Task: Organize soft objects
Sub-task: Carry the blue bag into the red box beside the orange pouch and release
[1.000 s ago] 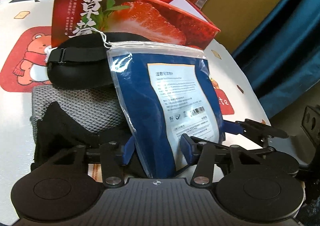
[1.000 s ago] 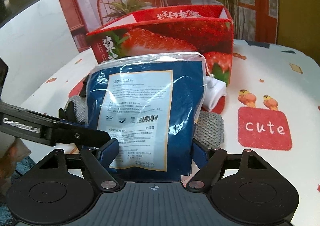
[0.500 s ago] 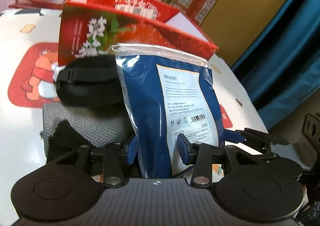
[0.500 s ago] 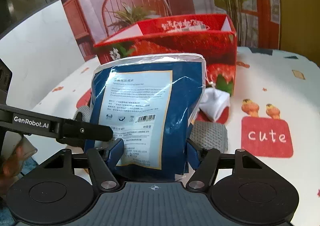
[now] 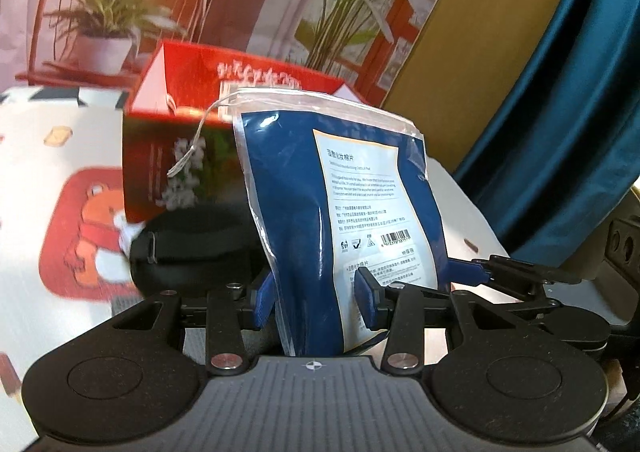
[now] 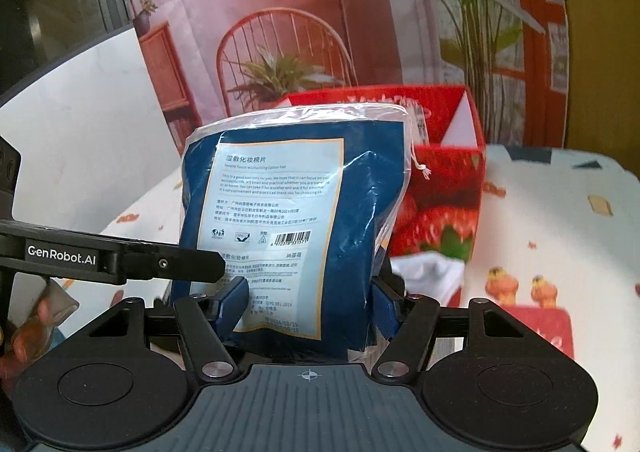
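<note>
I had both grippers clamped on the blue cotton-pad pouch [image 5: 344, 219], holding it upright above the table [image 6: 560, 219]. The left gripper [image 5: 316, 298] pinched its lower part between blue pads, and the right gripper [image 6: 308, 308] squeezed the pouch from both sides (the plastic creased there). Behind the pouch stood the red strawberry box [image 6: 444, 195], open at the top. A black eye mask [image 5: 192, 248] lay below, against the box.

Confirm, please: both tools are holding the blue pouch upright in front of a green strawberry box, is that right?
Not quite: the box is red, as the right wrist view shows. Both the left tool and right tool do hold the blue pouch upright in front of it.
</note>
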`<move>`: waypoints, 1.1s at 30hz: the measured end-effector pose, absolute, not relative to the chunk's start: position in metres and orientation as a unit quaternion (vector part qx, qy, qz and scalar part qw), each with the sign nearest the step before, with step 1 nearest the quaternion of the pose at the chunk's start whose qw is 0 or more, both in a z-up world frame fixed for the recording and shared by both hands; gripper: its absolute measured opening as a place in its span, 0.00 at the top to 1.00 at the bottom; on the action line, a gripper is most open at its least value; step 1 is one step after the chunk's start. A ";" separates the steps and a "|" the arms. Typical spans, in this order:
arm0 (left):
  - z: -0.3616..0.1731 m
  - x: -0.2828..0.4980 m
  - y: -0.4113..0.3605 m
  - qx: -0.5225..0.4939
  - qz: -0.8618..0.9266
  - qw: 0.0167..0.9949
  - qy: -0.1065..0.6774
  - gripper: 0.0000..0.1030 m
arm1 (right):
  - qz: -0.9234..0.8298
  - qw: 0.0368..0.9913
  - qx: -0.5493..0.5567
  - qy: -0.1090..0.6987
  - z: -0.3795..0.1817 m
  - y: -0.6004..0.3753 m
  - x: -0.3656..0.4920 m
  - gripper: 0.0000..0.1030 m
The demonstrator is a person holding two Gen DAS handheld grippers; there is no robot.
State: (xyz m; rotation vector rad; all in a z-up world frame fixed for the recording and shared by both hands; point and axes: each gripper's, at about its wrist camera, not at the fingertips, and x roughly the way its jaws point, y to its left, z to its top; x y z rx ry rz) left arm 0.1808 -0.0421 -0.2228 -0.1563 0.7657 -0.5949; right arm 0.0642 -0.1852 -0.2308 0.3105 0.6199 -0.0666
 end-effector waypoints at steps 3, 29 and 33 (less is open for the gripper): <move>-0.209 0.187 -0.043 -0.070 -0.283 0.889 0.353 0.57 | -0.033 0.944 0.148 0.292 -0.220 -0.187 0.072 0.40; -0.164 0.321 -0.077 -0.063 -0.280 0.901 0.326 0.57 | -0.059 0.952 0.148 0.263 -0.180 -0.270 0.204 0.40; -0.176 0.344 -0.083 -0.060 -0.280 0.893 0.347 0.57 | -0.066 0.944 0.158 0.282 -0.198 -0.284 0.225 0.40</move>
